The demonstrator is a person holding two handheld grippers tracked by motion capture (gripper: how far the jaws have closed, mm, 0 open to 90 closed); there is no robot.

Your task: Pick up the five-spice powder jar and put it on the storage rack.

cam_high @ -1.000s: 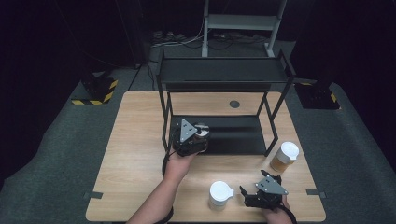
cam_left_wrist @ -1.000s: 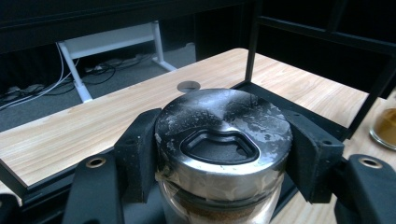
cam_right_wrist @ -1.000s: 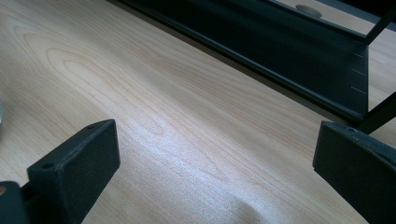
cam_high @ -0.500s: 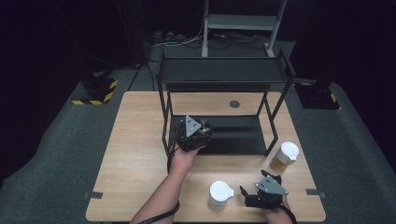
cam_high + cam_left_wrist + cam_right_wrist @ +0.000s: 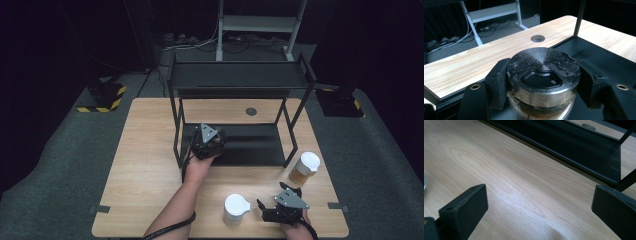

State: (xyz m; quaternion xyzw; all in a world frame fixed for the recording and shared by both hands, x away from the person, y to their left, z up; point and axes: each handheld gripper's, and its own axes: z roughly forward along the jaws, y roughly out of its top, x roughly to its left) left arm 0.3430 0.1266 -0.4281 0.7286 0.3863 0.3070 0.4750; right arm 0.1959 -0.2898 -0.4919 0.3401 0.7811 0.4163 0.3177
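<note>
Left gripper (image 5: 214,137) clamps dark-lidded jar (image 5: 543,72) over black rack's (image 5: 240,82) lower shelf, forearm stretched forward. Right gripper (image 5: 540,217) wide open, empty, low over table (image 5: 145,165); white-lidded cups (image 5: 236,207) nearby.

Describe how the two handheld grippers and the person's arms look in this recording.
Both grippers are black, blocky units. The left gripper and right gripper each carry a grey three-cornered plate on top. Their jaws are flat matte-black blocks on arms with small brass-coloured screw holes, seen on the pads in the right gripper view. A black cable trails along the left forearm, which wears no sleeve.
</note>
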